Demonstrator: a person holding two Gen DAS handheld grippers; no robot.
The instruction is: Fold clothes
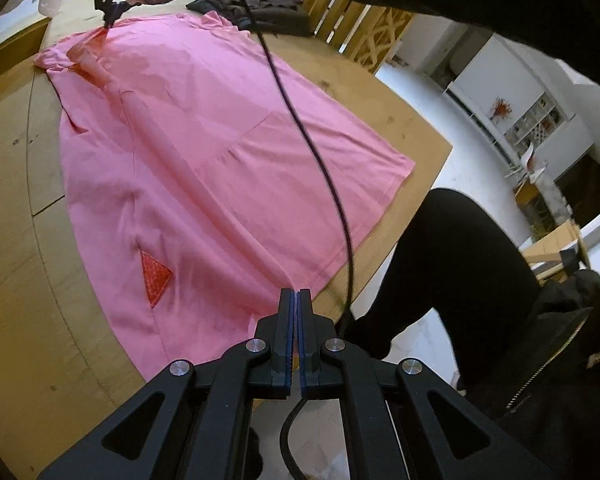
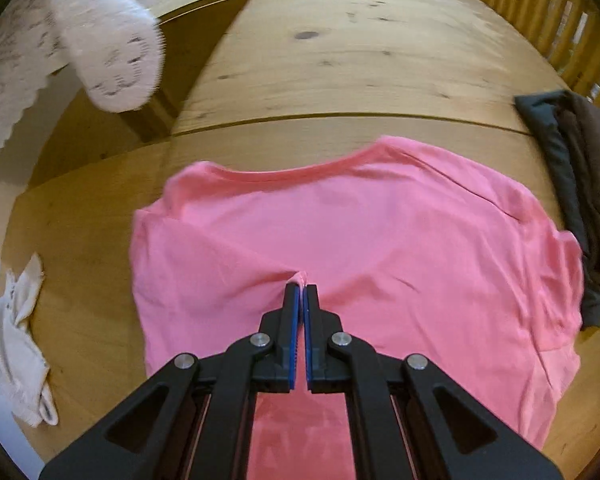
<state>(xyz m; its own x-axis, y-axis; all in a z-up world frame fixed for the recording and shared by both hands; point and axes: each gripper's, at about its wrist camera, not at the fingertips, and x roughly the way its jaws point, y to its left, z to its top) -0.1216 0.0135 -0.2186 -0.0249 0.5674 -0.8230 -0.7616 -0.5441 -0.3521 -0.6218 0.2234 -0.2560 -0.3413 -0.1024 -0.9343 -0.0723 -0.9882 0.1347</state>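
A pink T-shirt [image 1: 204,152] lies spread on a wooden table [image 1: 16,208], with an orange triangular patch [image 1: 154,276] near its lower part. My left gripper [image 1: 298,292] is shut on the shirt's hem by the table's near edge, and creases run toward its tips. Far up the shirt, in the left wrist view, my right gripper [image 1: 110,20] pinches the fabric near the shoulder end. In the right wrist view the right gripper [image 2: 300,286] is shut on a small raised tuck of the pink T-shirt [image 2: 380,232].
A pile of dark clothes [image 2: 580,200] lies at the shirt's right side. A white cloth [image 2: 20,352] sits at the table's left edge and white lace fabric [image 2: 108,48] hangs above it. A black cable [image 1: 300,120] crosses over the shirt. A person's black-clad leg [image 1: 460,272] stands beside the table.
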